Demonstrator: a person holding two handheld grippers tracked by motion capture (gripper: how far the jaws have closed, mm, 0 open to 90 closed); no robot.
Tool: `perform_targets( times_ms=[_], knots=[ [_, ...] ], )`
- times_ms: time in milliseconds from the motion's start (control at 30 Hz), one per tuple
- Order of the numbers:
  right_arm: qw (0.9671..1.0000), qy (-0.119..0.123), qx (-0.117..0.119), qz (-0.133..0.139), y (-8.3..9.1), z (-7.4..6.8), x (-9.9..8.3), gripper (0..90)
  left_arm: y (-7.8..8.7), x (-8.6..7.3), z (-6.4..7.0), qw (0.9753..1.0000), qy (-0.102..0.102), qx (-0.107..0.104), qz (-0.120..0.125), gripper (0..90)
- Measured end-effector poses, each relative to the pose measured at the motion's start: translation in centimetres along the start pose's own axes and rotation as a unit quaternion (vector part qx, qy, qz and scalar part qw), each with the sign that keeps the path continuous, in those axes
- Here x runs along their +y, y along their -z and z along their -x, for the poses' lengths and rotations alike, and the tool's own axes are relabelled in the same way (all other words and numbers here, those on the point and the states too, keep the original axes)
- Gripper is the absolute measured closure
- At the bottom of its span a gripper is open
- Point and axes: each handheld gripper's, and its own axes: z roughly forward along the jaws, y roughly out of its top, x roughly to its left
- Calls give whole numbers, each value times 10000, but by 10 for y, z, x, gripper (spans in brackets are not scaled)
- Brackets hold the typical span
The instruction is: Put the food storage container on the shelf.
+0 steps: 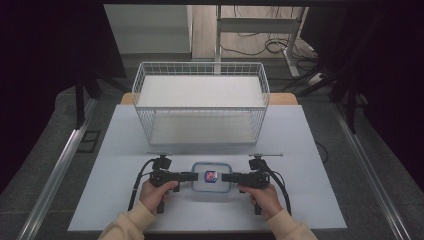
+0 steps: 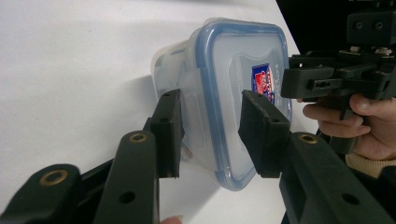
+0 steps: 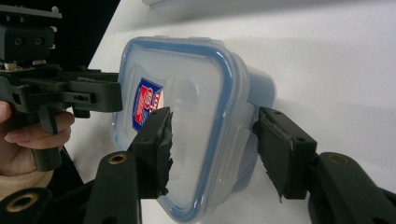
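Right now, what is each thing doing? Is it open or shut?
Food box: lid on, sitting flat on the table.
Wire basket: upright, open top, nothing inside.
Left claw: open around the box's edge.
Right claw: open around the opposite edge.

A lab or test room: a white table (image 1: pixel 125 150) between metal rails (image 1: pixel 55 170), dark curtains (image 1: pixel 45 50) at the sides, cables (image 1: pixel 265 45) loose on the floor behind.

Right tongs (image 3: pixel 212 144) straddling blue-rimmed container (image 3: pixel 196 116) edge w/ gap, left tongs (image 3: pixel 105 98) at far side
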Motion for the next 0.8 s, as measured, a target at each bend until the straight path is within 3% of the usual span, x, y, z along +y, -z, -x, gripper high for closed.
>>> perform_targets(
  times_ms=[800],
  knots=[
    [10000,-36,44,1,0,0,5,493,2,2,2,9999,-1,139,99,633]
  ],
)
